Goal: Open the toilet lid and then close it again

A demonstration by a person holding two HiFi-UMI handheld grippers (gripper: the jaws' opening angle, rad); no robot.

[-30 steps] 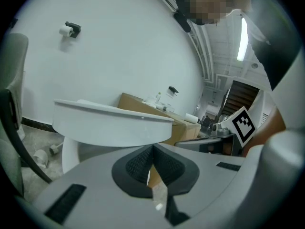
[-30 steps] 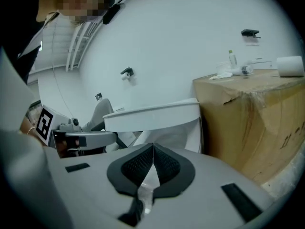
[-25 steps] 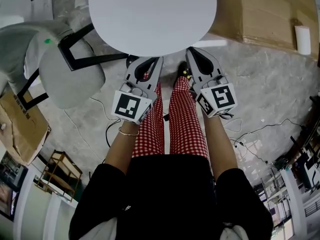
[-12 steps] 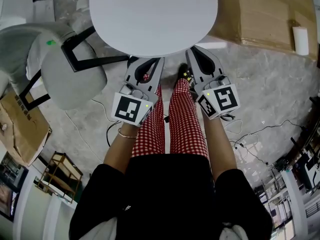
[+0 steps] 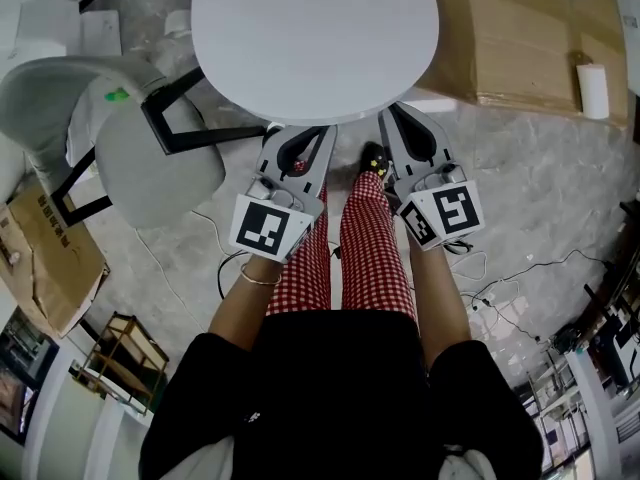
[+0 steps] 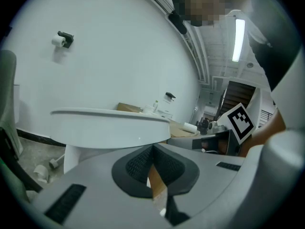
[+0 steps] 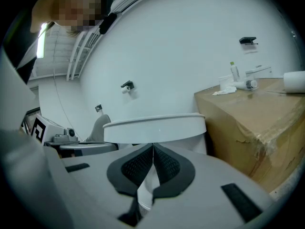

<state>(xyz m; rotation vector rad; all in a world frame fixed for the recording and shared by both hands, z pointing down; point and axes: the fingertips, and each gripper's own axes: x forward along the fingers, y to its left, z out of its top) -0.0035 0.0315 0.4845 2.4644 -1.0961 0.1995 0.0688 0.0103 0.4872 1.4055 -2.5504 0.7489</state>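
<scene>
Toilet lid [image 5: 315, 38], white, oval and smooth, lies flat and shut, filling the top of the head view. I stand in front of it in my red-and-white checked trousers [image 5: 372, 253], holding a tool in each hand just below the lid's front edge.

My left tool [image 6: 152, 148] has its jaws together, the black ribbed pads [image 6: 138, 163] meeting at the tips, with nothing gripped between them. It points at the underside of the lid's front rim, close to it; I cannot tell whether it touches. My right tool [image 7: 153, 147] is the same: jaws together and empty, aimed at the rim near the lid's front right edge.

On the rough grey concrete floor [image 5: 545, 193], a grey shell chair with a black frame [image 5: 150, 153] stands to the left of the toilet. A brown cardboard box [image 5: 520, 38] sits to the right, with a white roll [image 5: 592, 90] lying near its front corner. Thin cables [image 5: 520, 268] trail over the floor beside my right leg.
</scene>
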